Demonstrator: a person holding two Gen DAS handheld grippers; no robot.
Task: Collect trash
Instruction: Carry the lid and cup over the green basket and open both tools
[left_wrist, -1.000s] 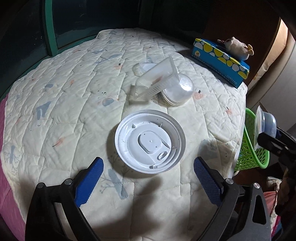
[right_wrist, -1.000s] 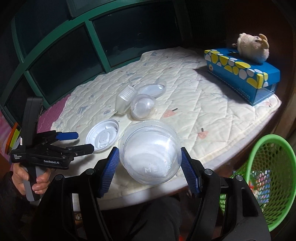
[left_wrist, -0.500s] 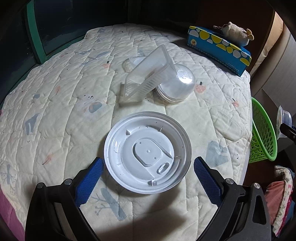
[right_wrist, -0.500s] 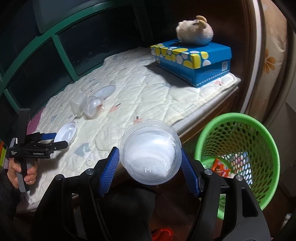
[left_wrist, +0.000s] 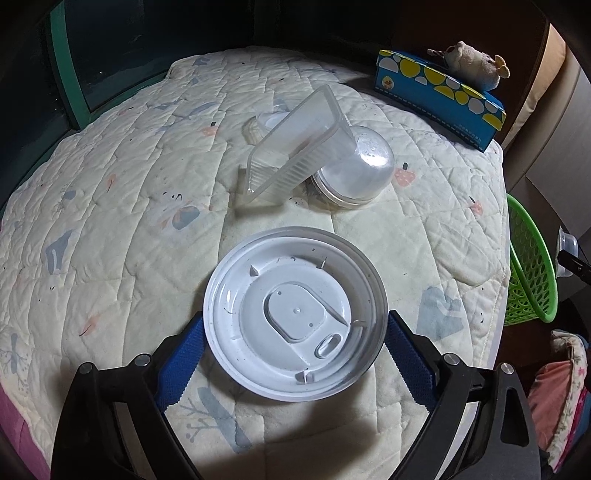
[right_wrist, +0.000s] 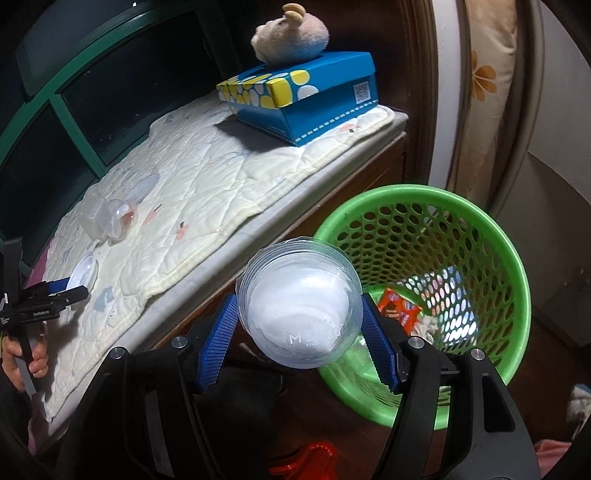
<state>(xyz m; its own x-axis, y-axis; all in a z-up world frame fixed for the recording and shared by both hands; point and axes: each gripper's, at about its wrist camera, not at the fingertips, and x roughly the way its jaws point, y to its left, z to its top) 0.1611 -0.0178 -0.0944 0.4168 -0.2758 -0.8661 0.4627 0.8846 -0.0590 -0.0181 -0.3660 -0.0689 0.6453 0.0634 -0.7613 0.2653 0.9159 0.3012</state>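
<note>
My left gripper (left_wrist: 295, 350) is open, its blue pads on either side of a round white plastic lid (left_wrist: 295, 314) that lies on the quilted pad (left_wrist: 110, 184). Beyond the lid a clear rectangular tray (left_wrist: 291, 147) leans on an upturned clear bowl (left_wrist: 354, 170). My right gripper (right_wrist: 299, 328) is shut on a clear plastic bowl (right_wrist: 299, 306) and holds it off the ledge, just left of the green mesh basket (right_wrist: 424, 206). The basket holds an orange wrapper (right_wrist: 397, 306) and other trash.
A blue and yellow tissue box (right_wrist: 299, 92) with a plush toy (right_wrist: 291, 33) on it stands at the ledge's far end. A green window frame (left_wrist: 70, 74) runs behind the pad. The basket (left_wrist: 528, 266) stands off the ledge's right edge.
My left gripper has moved forward until its pads flank the white lid. My right gripper has carried the clear bowl off the ledge toward the green basket.
</note>
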